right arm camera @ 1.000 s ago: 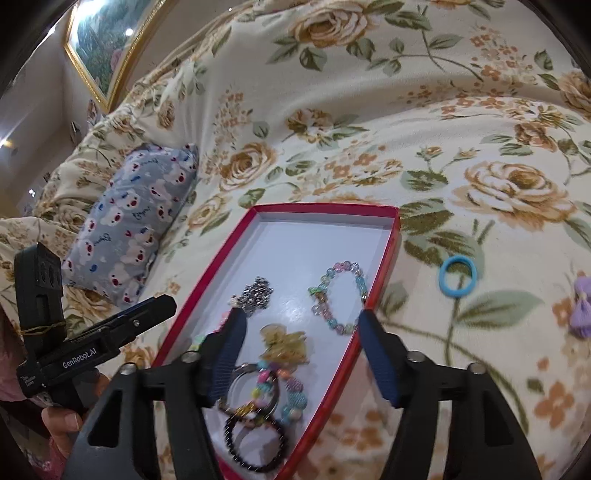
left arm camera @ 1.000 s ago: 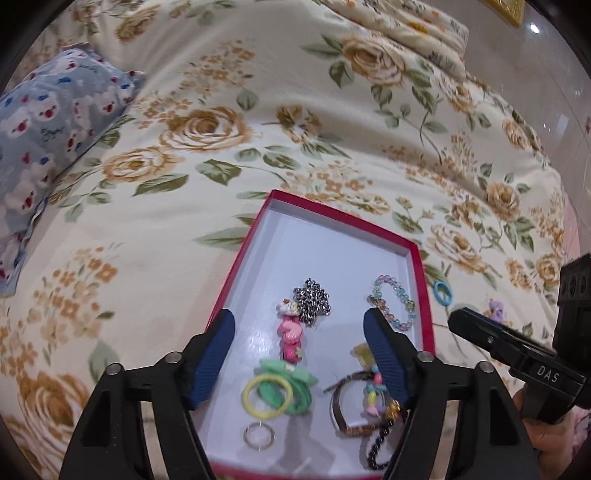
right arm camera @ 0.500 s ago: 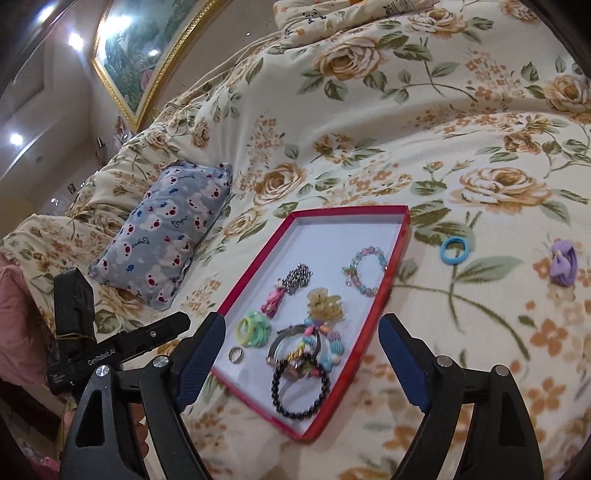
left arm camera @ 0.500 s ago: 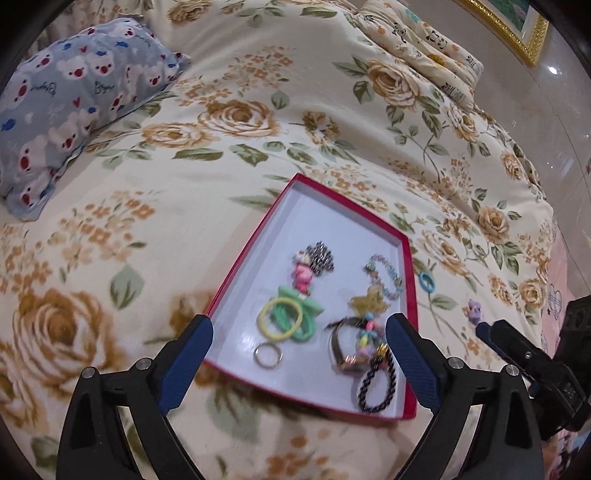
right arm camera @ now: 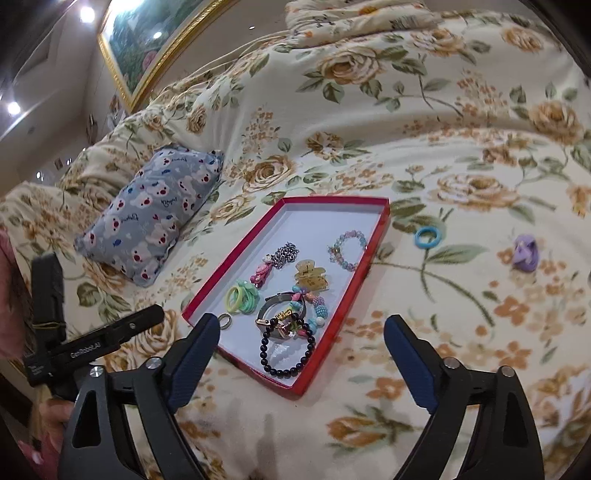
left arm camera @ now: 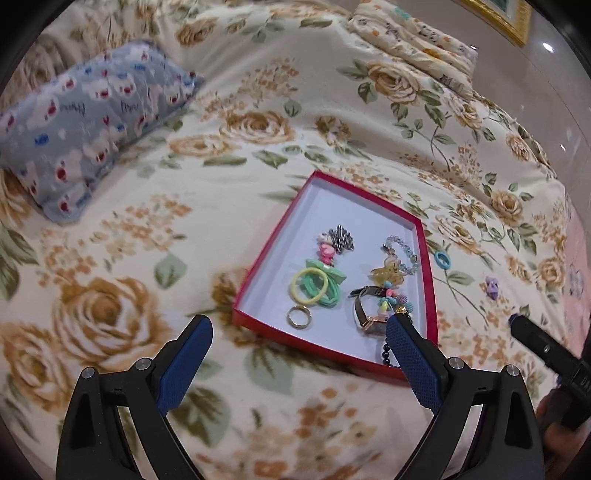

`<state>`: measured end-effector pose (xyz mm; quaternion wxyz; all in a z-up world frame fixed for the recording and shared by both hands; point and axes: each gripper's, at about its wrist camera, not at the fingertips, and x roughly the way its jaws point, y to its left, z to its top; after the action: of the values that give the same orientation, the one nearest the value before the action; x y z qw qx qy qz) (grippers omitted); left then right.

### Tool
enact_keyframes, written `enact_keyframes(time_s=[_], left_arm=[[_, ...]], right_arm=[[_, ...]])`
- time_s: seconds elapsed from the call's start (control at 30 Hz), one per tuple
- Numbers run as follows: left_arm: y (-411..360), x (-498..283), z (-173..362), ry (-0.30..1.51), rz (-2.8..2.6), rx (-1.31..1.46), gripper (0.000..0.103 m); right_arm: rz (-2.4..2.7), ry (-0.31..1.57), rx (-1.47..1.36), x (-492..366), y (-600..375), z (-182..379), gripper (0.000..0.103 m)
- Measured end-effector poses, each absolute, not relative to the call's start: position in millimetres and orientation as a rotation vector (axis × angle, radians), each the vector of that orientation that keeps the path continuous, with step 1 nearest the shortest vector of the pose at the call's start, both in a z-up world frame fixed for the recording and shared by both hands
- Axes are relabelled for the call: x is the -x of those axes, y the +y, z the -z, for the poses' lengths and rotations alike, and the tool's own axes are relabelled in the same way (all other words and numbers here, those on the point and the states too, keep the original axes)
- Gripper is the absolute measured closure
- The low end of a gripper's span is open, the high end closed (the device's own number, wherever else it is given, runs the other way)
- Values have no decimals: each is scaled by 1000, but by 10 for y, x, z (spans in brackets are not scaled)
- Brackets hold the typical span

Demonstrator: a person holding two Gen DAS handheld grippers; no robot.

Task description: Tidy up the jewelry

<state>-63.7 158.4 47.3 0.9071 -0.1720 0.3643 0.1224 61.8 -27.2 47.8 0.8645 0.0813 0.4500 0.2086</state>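
Observation:
A shallow red box [left arm camera: 332, 181] [right arm camera: 334, 200] with a white floor lies on the floral bedspread. It holds several pieces: hair ties [left arm camera: 314, 286], a ring [left arm camera: 299, 317], a watch [right arm camera: 280, 314], a black bead bracelet [right arm camera: 288, 349], a pastel bead bracelet [right arm camera: 347, 249], a claw clip [right arm camera: 310, 278]. A blue ring [right arm camera: 427, 237] and a purple clip [right arm camera: 526, 253] lie on the bedspread to the box's right. My left gripper [left arm camera: 299, 343] and right gripper [right arm camera: 301, 341] are both open, empty, above the box's near edge.
A blue patterned pillow [left arm camera: 85, 122] [right arm camera: 155, 210] lies to the left of the box. Folded bedding [left arm camera: 413, 33] sits at the far end. A framed picture [right arm camera: 155, 48] hangs on the wall. The floral bedspread [left arm camera: 110, 314] surrounds the box.
Both grippers have drawn back and up from the box and their jaws have opened wider. The jewelry in the box has not moved.

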Motion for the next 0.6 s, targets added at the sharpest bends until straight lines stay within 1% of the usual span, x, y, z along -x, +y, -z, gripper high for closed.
enact_keyframes(time_s=[0.07, 0.1, 0.17, 0.27, 0.37, 0.6], left_arm=[[1520, 711, -580, 734, -259, 299, 1], [1481, 744, -629, 723, -263, 271, 1], [1399, 811, -727, 700, -277, 207, 1], [1285, 896, -765, 672, -330, 129, 1], [1197, 974, -685, 663, -362, 130, 1], [1040, 985, -394, 679, -389, 137, 1]], right_arm=[[-449, 930, -135, -606, -242, -614, 7], [-457, 916, -115, -598, -221, -711, 7], [-467, 871, -83, -562, -185, -875, 0], [-463, 788, -9, -463, -115, -1033, 0], [-440, 795, 29, -408, -51, -922, 0], [-420, 887, -13, -365, -86, -464, 0]])
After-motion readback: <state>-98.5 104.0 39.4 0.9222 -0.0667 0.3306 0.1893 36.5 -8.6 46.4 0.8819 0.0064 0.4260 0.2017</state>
